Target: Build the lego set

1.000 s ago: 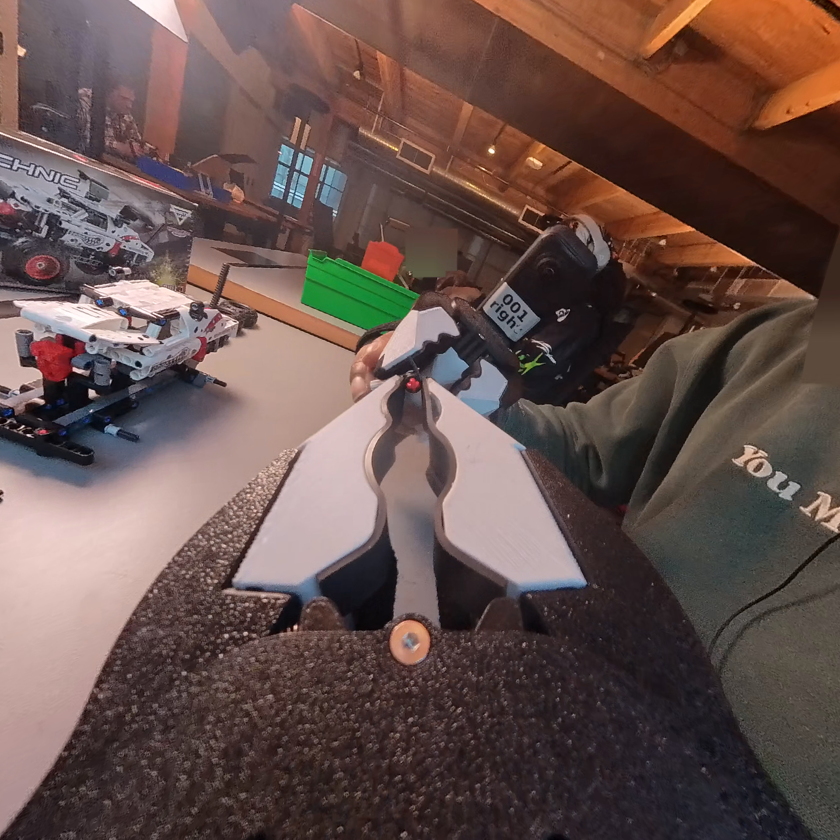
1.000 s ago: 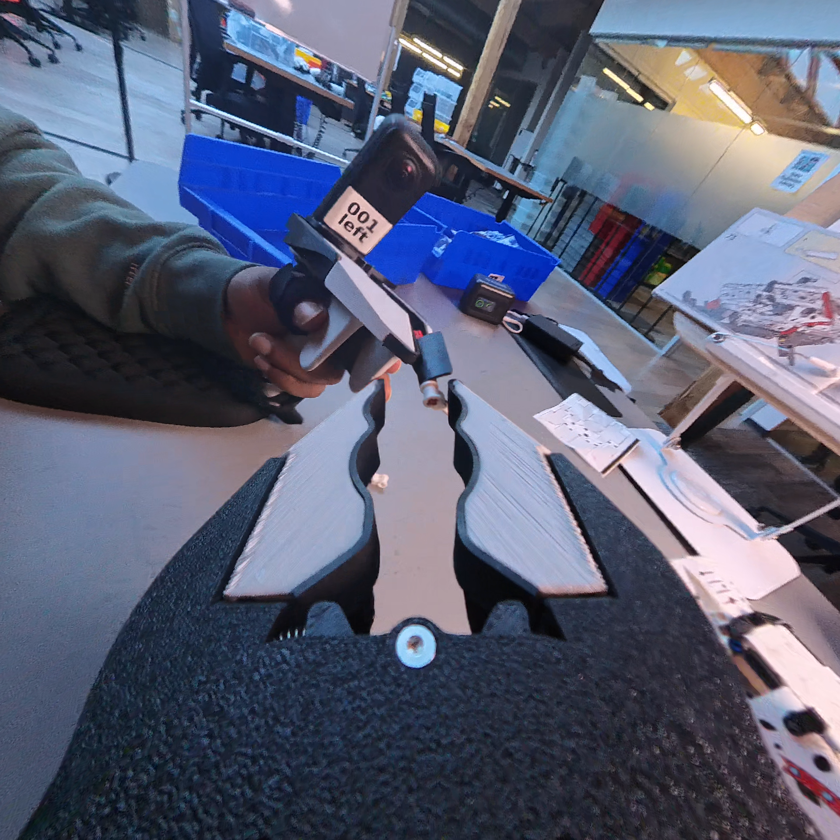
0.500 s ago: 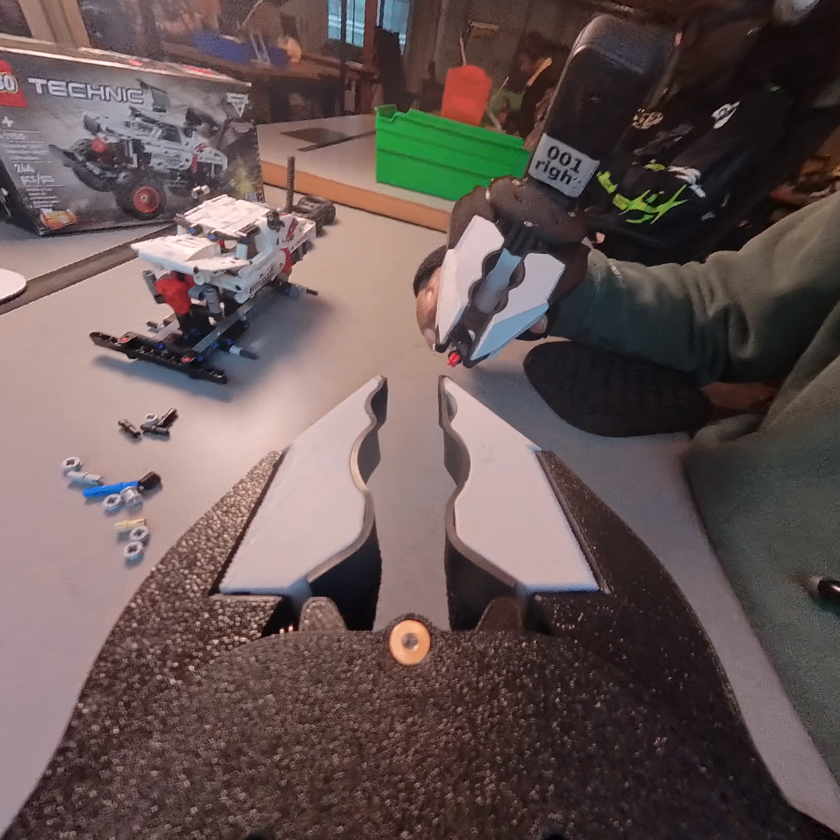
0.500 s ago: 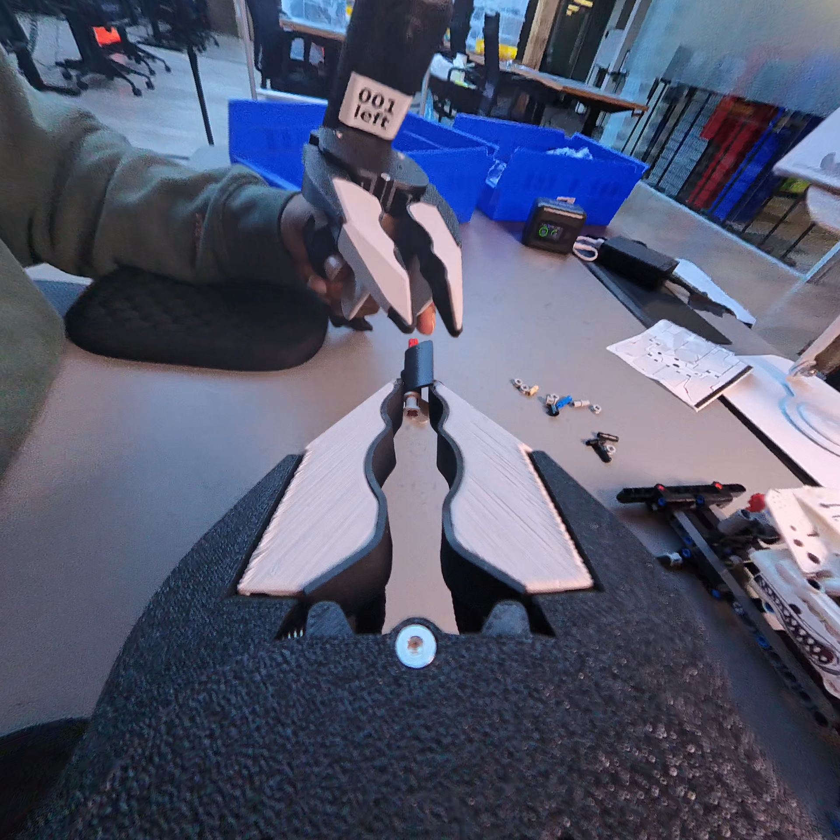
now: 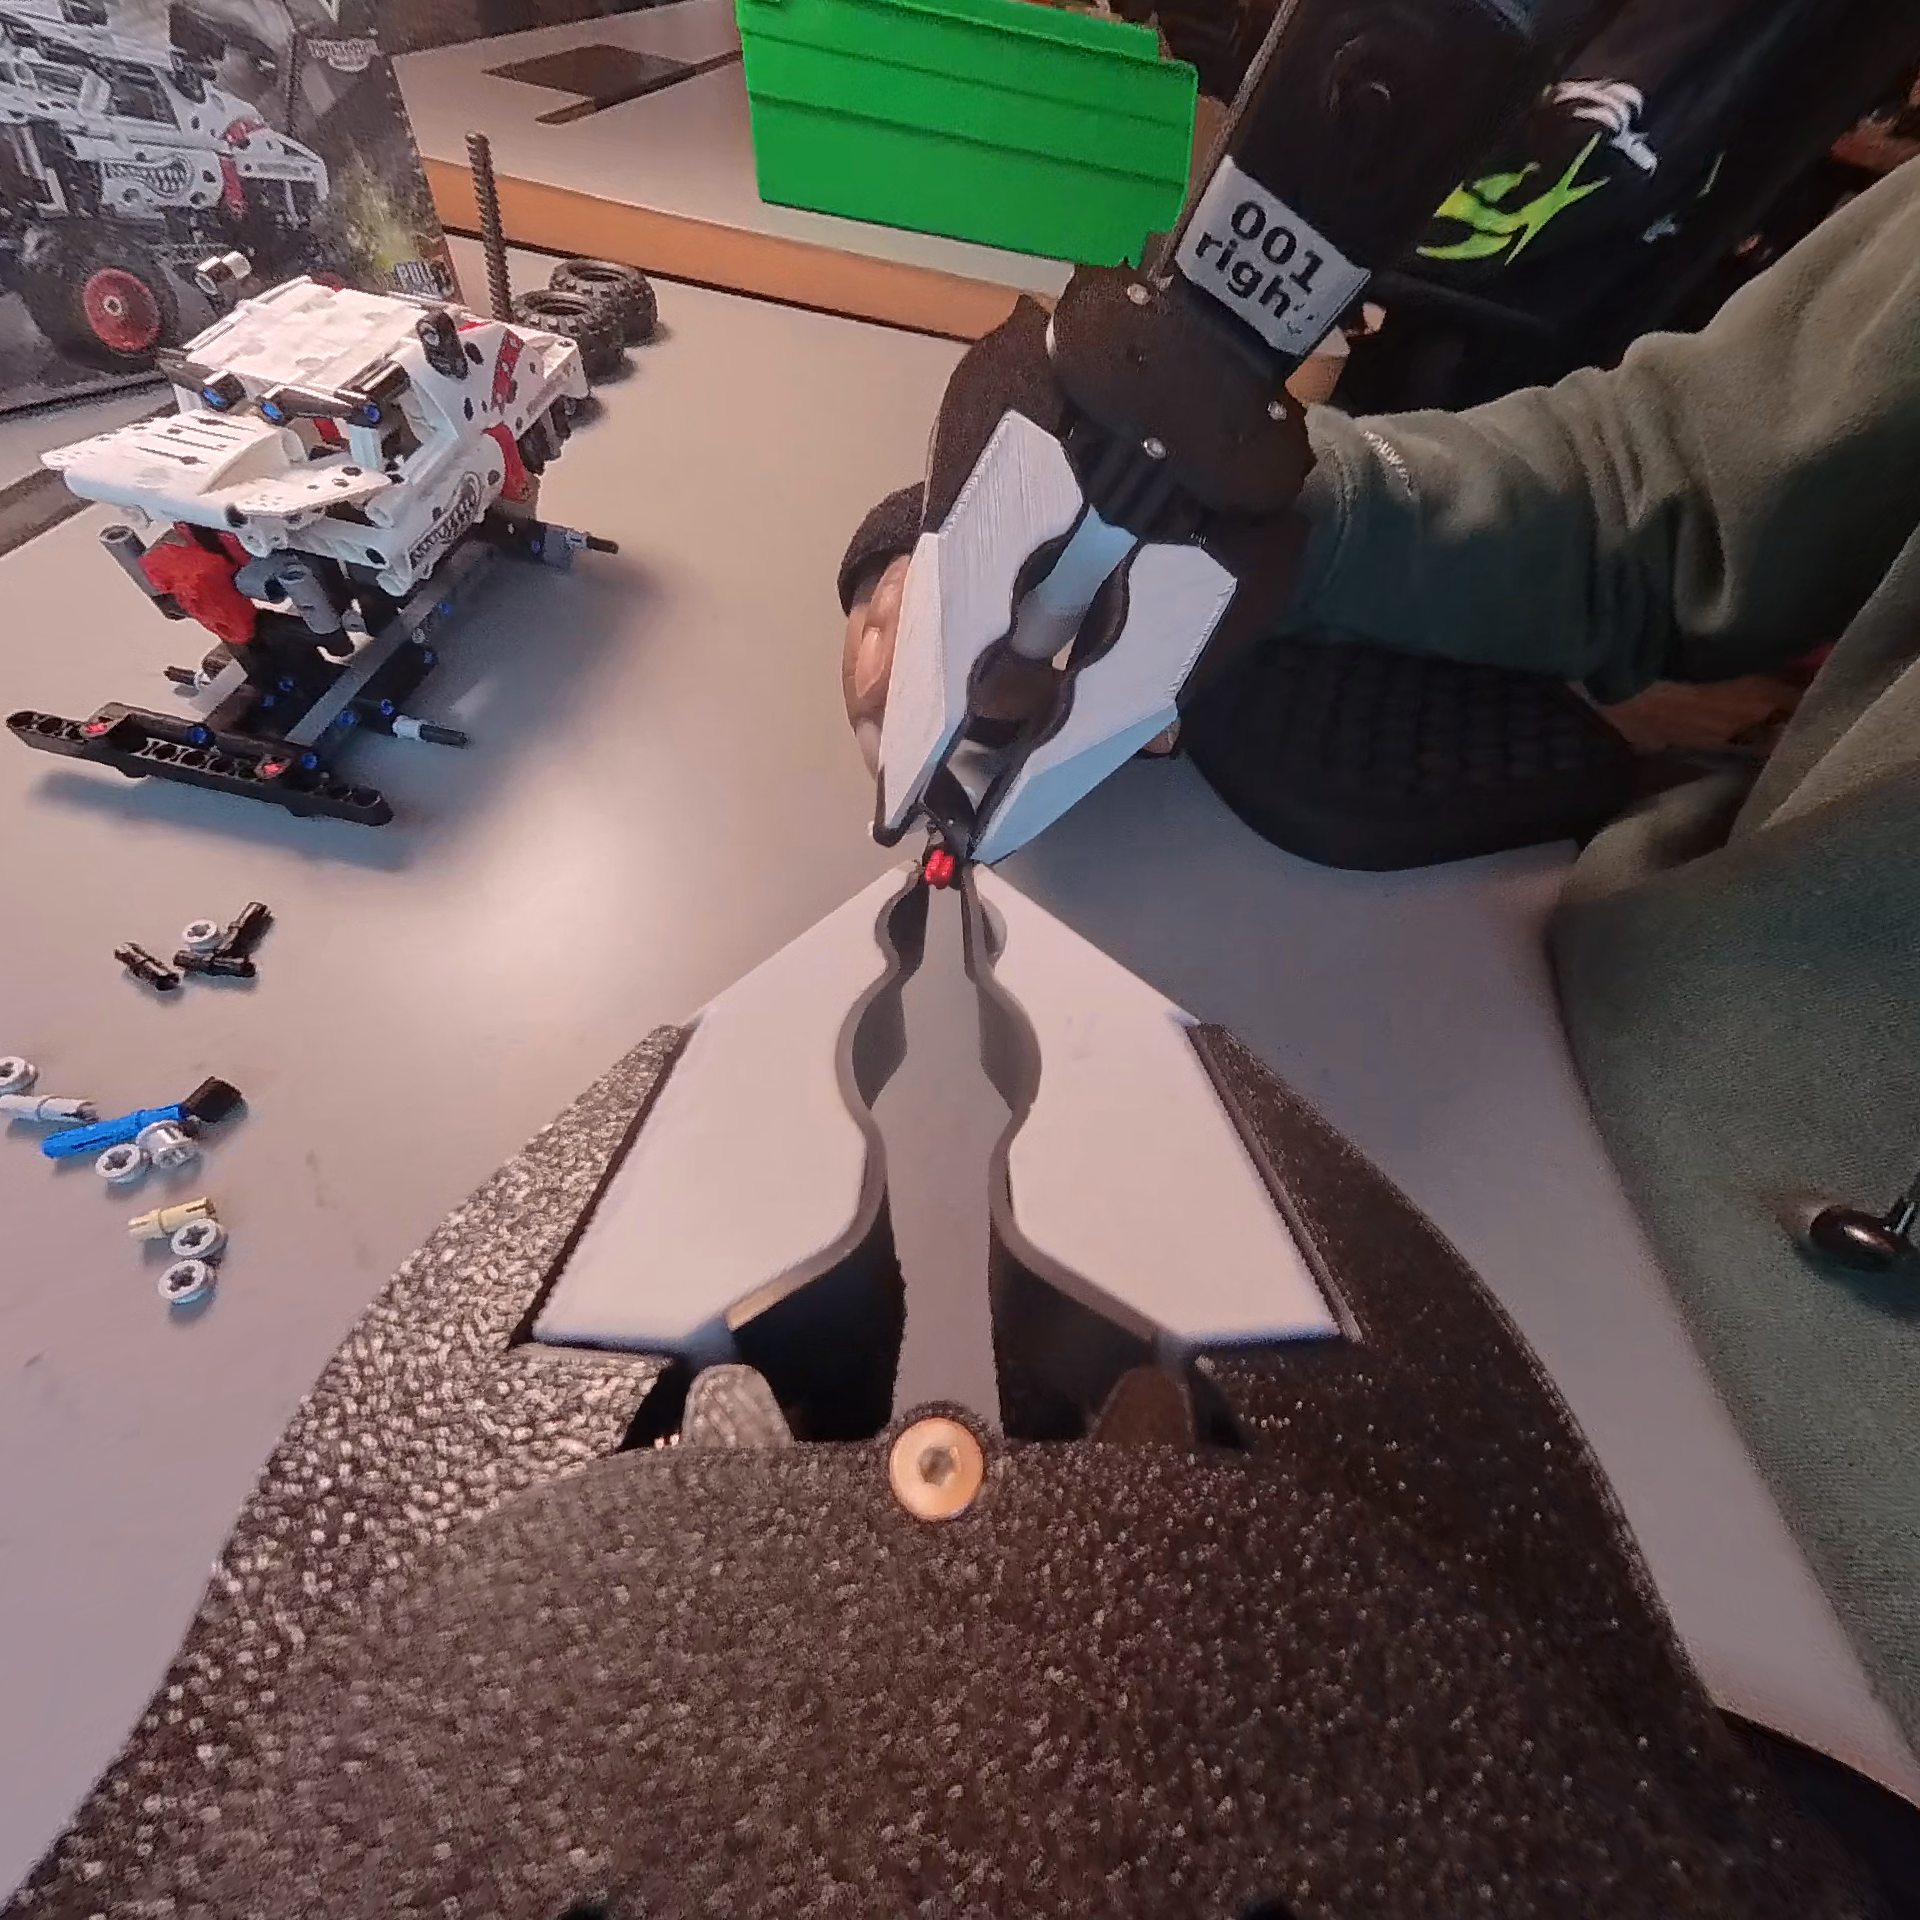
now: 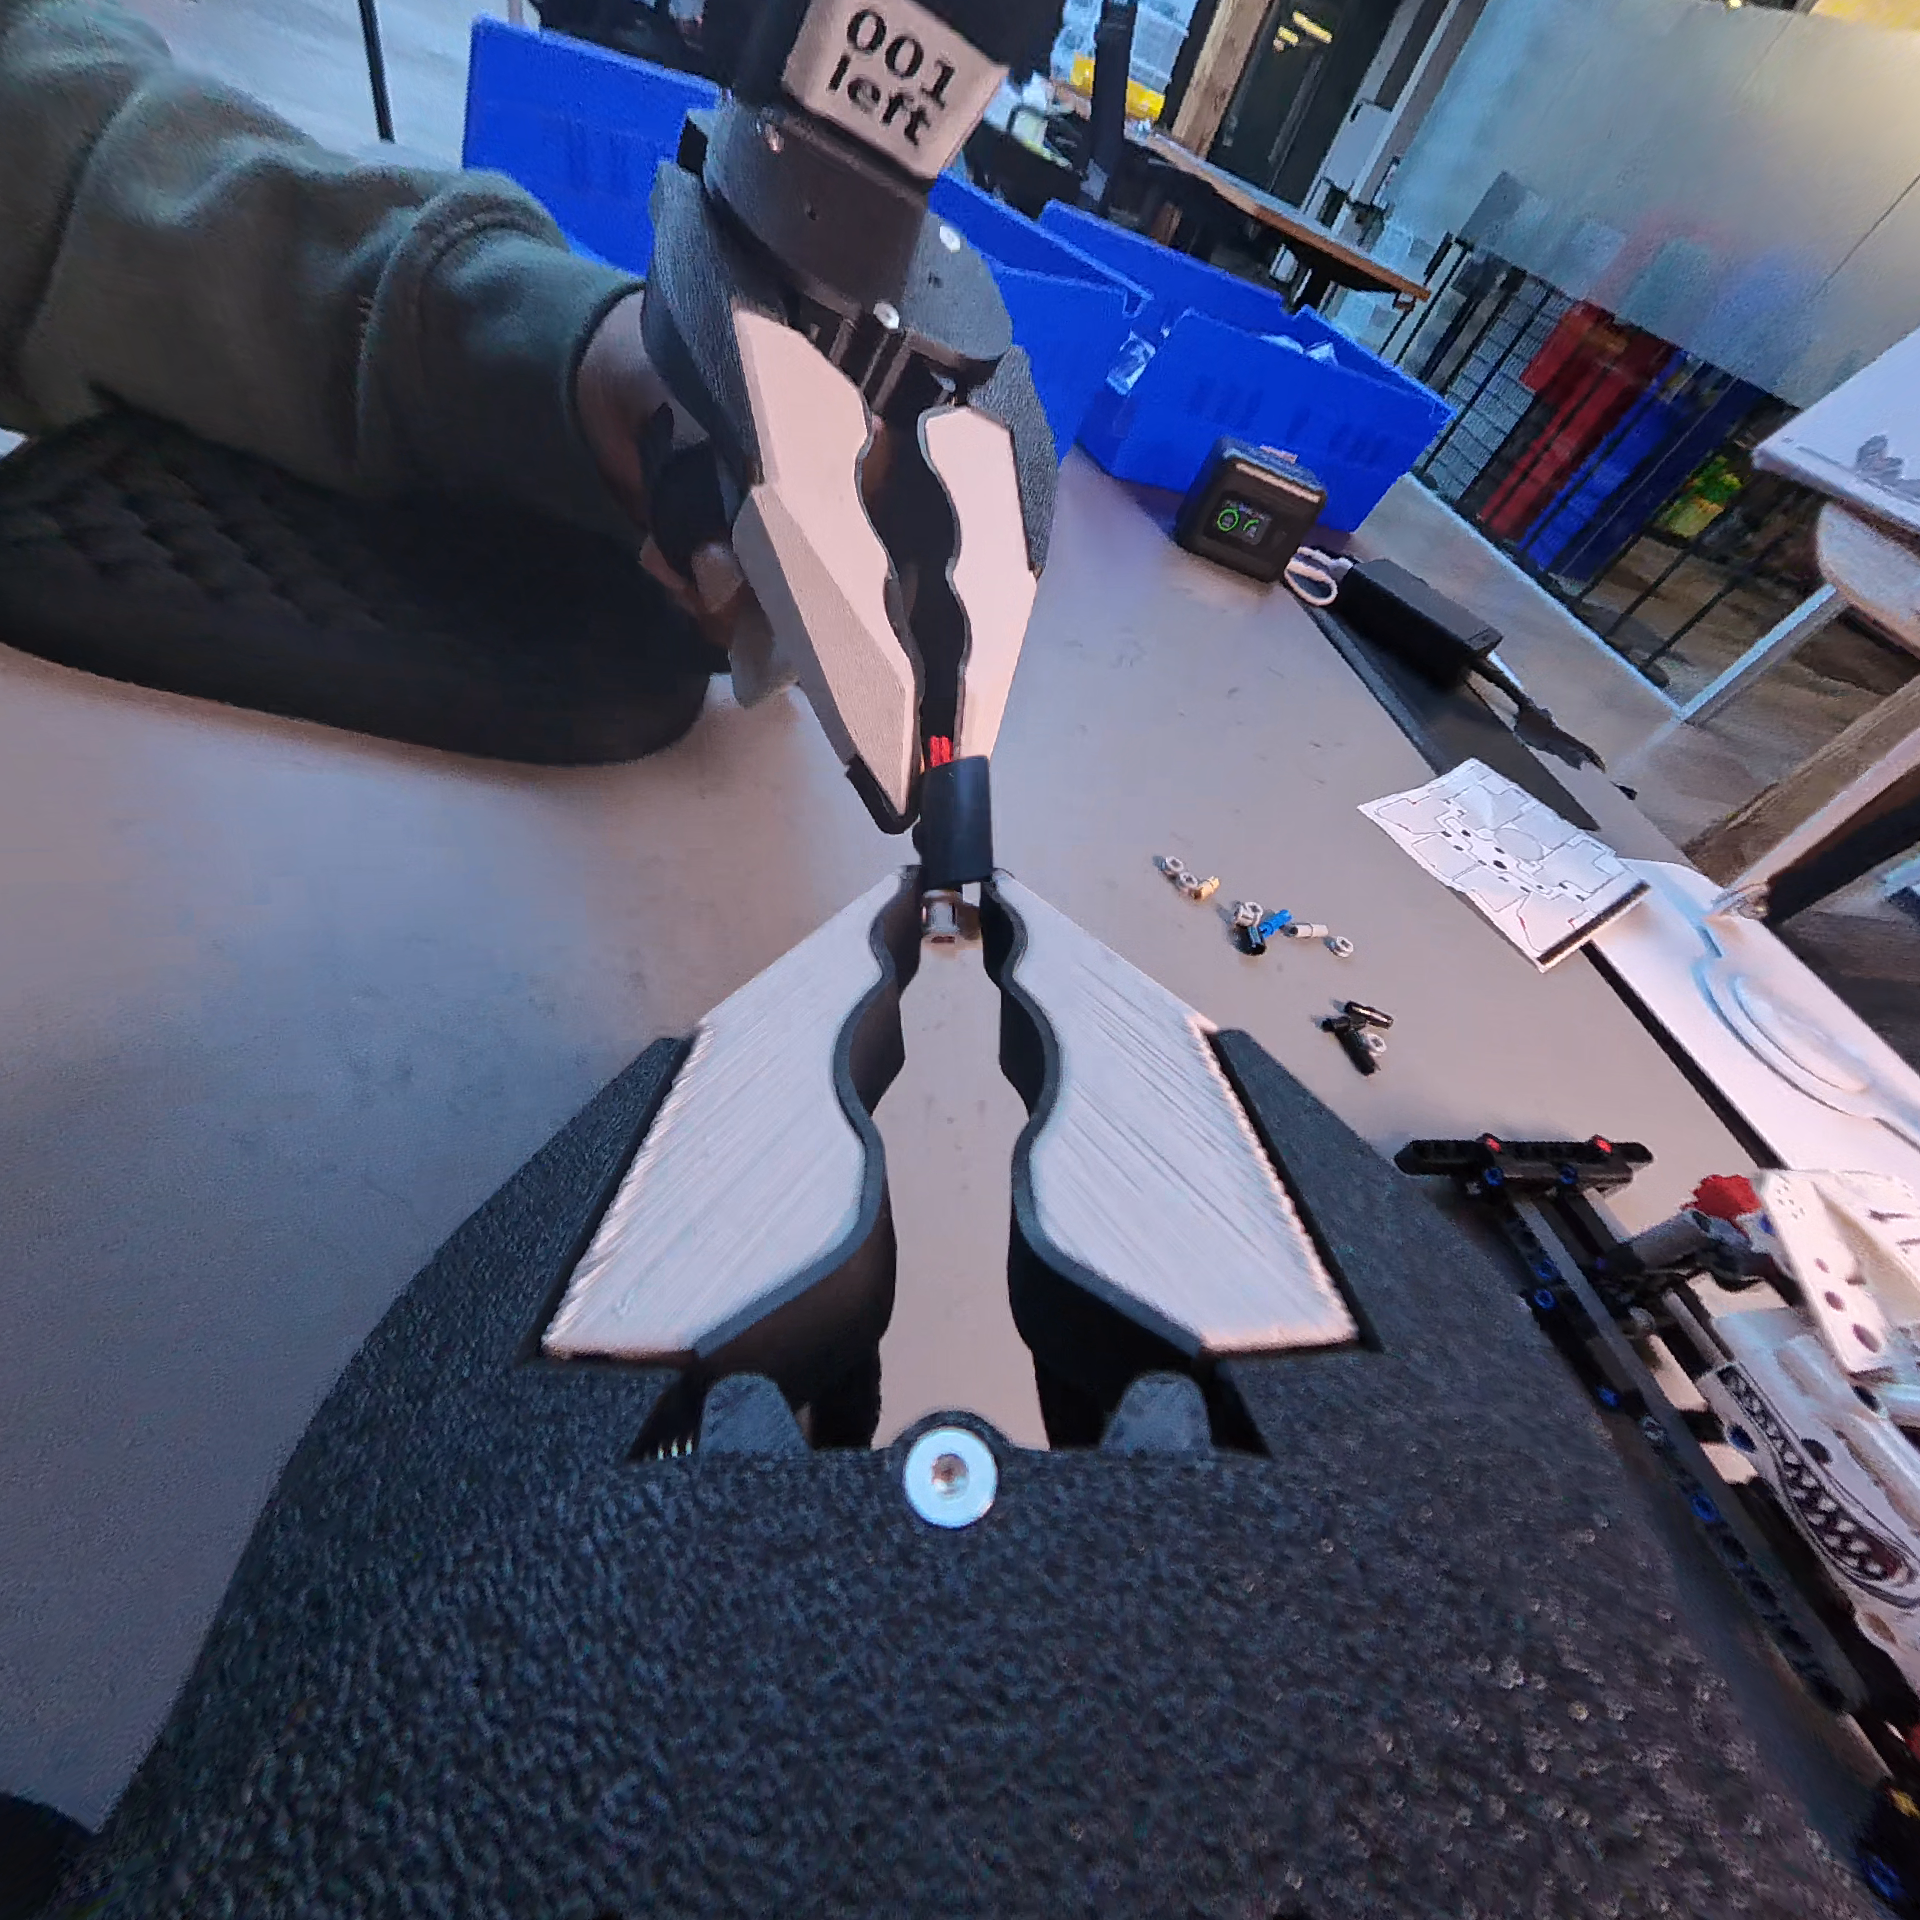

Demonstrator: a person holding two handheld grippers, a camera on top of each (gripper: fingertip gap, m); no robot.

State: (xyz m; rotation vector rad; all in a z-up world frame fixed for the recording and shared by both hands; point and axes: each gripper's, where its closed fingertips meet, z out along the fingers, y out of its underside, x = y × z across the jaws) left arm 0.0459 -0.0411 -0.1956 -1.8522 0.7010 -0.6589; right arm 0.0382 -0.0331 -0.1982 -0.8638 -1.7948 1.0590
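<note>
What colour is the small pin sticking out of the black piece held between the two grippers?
Red pin; clearest in the right wrist view, above the black piece.

Smooth matt table [image 5: 644,894], pebbled black gripper housing [image 5: 935,1662], seemingly fleece sleeve [image 5: 1558,488]

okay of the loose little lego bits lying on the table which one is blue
The blue pin, a thin rod lying flat in the middle cluster of loose pieces, with a black connector at one end. The bits around it are grey, black or tan.

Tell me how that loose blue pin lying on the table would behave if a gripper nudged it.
The blue pin looks round and slender, so it would probably roll. It seems tiny and light, likely skidding across the smooth grey table or bumping neighbouring grey bushings.
</note>
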